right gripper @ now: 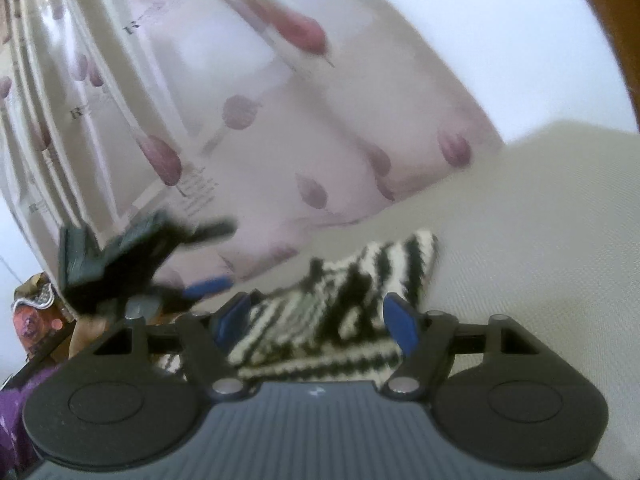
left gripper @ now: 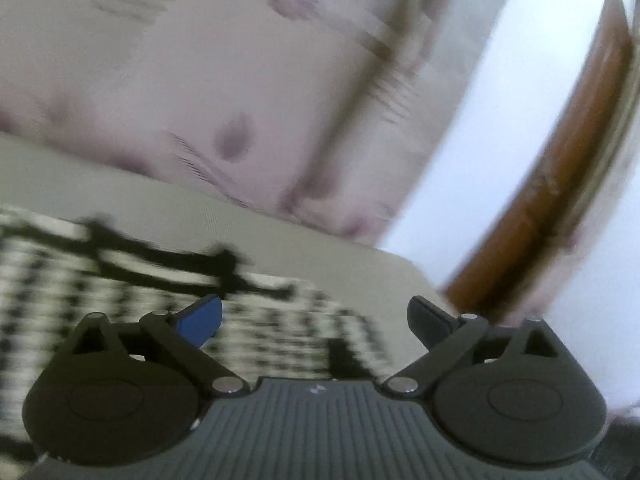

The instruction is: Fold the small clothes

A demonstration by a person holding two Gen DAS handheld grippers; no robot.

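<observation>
A small black-and-white striped knit garment (right gripper: 320, 312) lies on a beige fabric surface (right gripper: 520, 220). My right gripper (right gripper: 316, 320) is low over its near part. Its blue-padded fingers (right gripper: 400, 324) stand apart on either side of the cloth, and neither pad visibly presses on it. My left gripper (left gripper: 314, 320) is open wide, hovering over the blurred striped garment (left gripper: 120, 300) with nothing between its pads. In the right wrist view the left gripper (right gripper: 212, 256) shows as a dark blur at the left, beyond the garment's left edge.
A pale curtain (right gripper: 240, 120) printed with purple flowers hangs behind the surface. White wall (left gripper: 480, 140) and a brown wooden frame (left gripper: 580, 160) stand to the right. A purple cloth (right gripper: 16, 408) and a patterned object (right gripper: 36, 320) sit at the far left.
</observation>
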